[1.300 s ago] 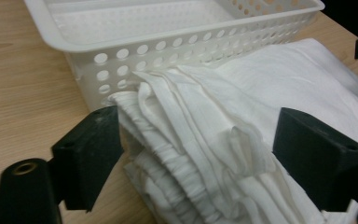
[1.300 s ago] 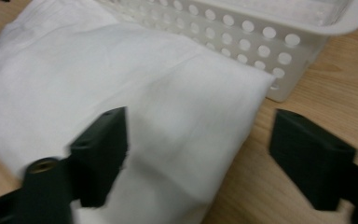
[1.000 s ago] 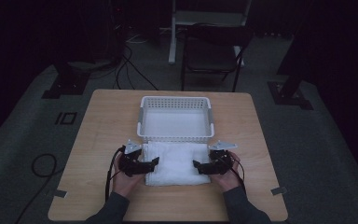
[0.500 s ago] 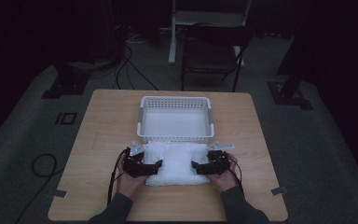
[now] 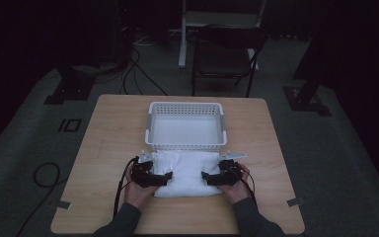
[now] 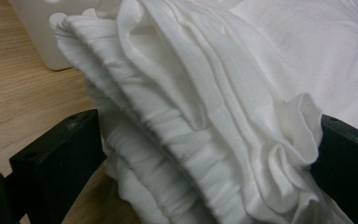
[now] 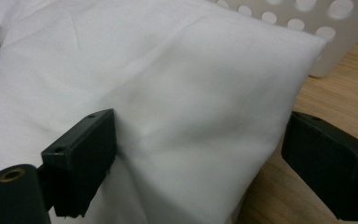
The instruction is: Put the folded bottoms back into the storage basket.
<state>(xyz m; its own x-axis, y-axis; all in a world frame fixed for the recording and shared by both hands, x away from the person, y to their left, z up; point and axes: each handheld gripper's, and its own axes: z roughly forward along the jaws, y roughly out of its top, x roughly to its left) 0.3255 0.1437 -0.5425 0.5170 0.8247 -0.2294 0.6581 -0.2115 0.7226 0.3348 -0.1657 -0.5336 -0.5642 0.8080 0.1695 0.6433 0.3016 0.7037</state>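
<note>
Both tongs, left [image 5: 167, 176] and right [image 5: 206, 177], gape around the folded cloth [image 5: 186, 170] beside the empty basket [image 5: 186, 109].

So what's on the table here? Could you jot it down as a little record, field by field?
Surface: wooden table
Main item: folded white cloth, lying flat just in front of the basket
Container: white perforated basket, empty as far as can be seen
Left gripper: jaws have just been opening, cloth folds between them
Right gripper: jaws wide apart astride the cloth's edge
</note>
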